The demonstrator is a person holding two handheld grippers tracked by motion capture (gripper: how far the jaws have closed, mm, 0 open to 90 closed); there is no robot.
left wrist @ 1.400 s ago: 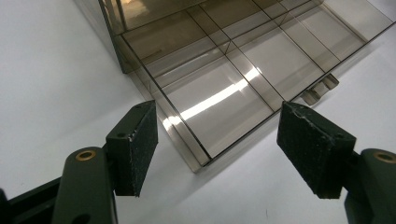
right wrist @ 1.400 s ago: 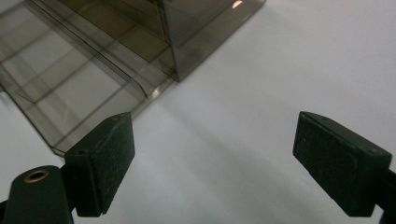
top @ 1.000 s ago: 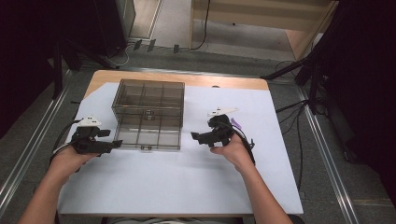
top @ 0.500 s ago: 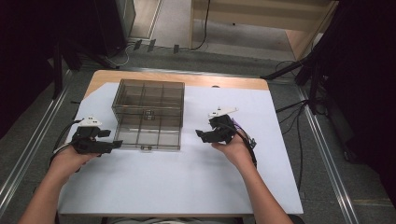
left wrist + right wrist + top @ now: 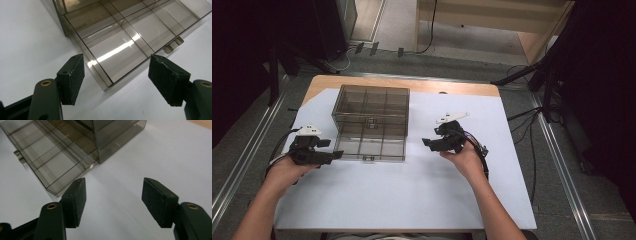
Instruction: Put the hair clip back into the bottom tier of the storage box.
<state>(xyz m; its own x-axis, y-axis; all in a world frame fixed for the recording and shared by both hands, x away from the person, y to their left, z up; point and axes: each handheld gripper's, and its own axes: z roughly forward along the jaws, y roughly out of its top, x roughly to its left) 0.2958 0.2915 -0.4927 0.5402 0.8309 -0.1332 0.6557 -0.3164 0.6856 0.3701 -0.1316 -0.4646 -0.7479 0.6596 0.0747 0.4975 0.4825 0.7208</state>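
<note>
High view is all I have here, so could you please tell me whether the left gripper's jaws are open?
Observer: Yes, the left gripper is open, with a corner of the smoky organizer box showing between its pads.
Operator: Thank you. And the right gripper?
Observer: The right gripper is open too, with only the white sheet between its pads.
Operator: Is anything stored in the box?
Observer: The compartments visible in the gripper views look empty; a small latch tab sticks out from the front edge.
</note>
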